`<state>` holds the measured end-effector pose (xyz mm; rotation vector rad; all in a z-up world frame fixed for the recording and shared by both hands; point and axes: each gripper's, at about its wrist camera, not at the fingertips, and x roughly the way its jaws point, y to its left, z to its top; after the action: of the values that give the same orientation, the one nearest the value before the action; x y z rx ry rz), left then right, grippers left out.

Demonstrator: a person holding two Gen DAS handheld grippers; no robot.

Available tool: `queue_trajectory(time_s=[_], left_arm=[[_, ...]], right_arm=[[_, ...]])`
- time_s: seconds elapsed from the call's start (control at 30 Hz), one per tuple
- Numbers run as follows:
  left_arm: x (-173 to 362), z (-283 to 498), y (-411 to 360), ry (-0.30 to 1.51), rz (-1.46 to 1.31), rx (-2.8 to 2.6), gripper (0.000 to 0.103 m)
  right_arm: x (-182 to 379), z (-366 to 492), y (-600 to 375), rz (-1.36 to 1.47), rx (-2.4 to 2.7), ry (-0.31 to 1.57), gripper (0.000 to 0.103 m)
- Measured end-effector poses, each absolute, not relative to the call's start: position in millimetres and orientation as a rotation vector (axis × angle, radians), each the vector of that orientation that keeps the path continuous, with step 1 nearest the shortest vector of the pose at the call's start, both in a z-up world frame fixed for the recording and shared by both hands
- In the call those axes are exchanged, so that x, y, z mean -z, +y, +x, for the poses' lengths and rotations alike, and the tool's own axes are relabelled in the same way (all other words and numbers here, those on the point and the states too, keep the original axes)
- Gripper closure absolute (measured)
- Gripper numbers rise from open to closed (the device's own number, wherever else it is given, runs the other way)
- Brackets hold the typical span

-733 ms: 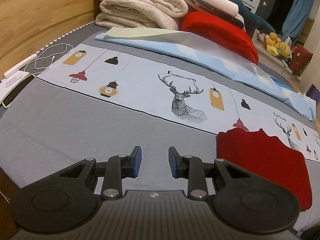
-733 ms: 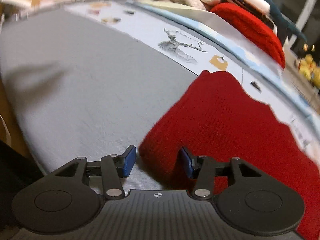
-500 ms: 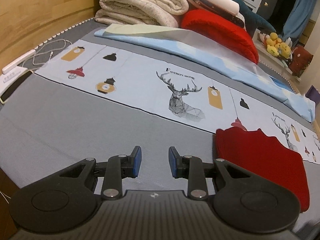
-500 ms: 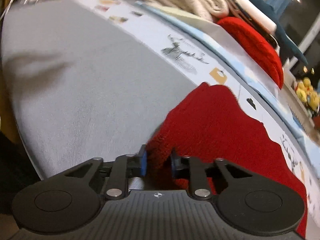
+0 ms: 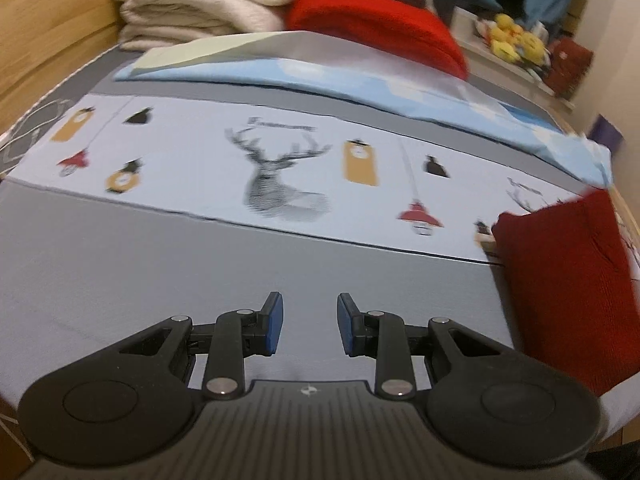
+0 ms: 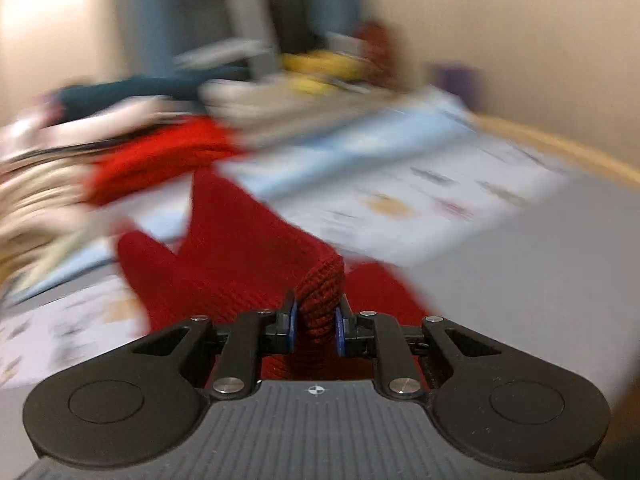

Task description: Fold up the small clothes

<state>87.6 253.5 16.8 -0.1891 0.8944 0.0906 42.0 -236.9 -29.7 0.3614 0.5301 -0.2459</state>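
Right wrist: right gripper (image 6: 316,328) clamped on red knit garment (image 6: 240,264), soft, floppy; best held by edges. Left gripper (image 5: 310,330) open, empty.

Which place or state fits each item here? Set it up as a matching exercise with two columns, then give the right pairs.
Column one:
1. right gripper
2. left gripper
3. cream blankets
4. deer print

Column two:
A. stacked at the bed's far end
B. shut on the red knit garment
C. on the pale patterned sheet
D. open, nothing between its pads

Pairs: 1-B, 2-D, 3-A, 4-C
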Motion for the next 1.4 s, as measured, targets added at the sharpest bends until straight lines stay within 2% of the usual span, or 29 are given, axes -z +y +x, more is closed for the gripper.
queue_trajectory(time_s=[0.1, 0.17, 0.23, 0.4, 0.53, 0.67, 0.73, 0.8, 0.9, 1.03, 1.2, 1.27, 1.3, 1.37, 1.4], left_arm=[[-16, 102, 219, 0.904, -0.166, -0.044, 0.070], [-15, 111, 197, 0.907, -0.150, -0.010, 0.070], [-14, 119, 177, 0.911, -0.138, 0.022, 0.070], [-4, 138, 134, 0.941, -0.155, 0.105, 0.066], [12, 149, 96, 0.992, -0.159, 0.181, 0.055], [30, 162, 63, 1.031, -0.199, 0.243, 0.044], [41, 171, 50, 1.054, -0.255, 0.263, 0.033], [52, 180, 38, 1.076, -0.324, 0.274, 0.027], [72, 196, 20, 1.108, -0.444, 0.280, 0.022], [107, 211, -5, 1.173, -0.592, 0.283, 0.020], [146, 222, -28, 1.220, -0.743, 0.297, 0.008], [153, 225, -31, 1.218, -0.771, 0.284, 0.007], [154, 225, -32, 1.213, -0.779, 0.279, 0.008], [153, 227, -34, 1.205, -0.764, 0.279, 0.014], [149, 227, -36, 1.195, -0.735, 0.277, 0.023]], right_arm=[[83, 55, -301, 0.461, 0.431, 0.751, 0.084], [112, 51, -337, 0.622, 0.484, 0.878, 0.076], [106, 41, -353, 0.665, 0.489, 0.856, 0.061], [56, 50, -363, 0.575, 0.359, 0.744, 0.059], [41, 97, -363, 0.473, 0.103, 0.771, 0.038], [65, 142, -379, 0.418, 0.048, 0.874, 0.037], [90, 154, -390, 0.471, 0.075, 0.922, 0.037], [113, 153, -396, 0.516, 0.113, 1.006, 0.038], [128, 159, -402, 0.566, 0.114, 1.061, 0.037], [131, 160, -402, 0.549, 0.116, 1.084, 0.028], [141, 159, -409, 0.630, 0.113, 1.104, 0.029], [143, 159, -408, 0.639, 0.101, 1.103, 0.036], [143, 159, -407, 0.651, 0.084, 1.099, 0.054], [142, 161, -404, 0.669, 0.054, 1.087, 0.068], [140, 162, -402, 0.657, 0.039, 1.080, 0.082]])
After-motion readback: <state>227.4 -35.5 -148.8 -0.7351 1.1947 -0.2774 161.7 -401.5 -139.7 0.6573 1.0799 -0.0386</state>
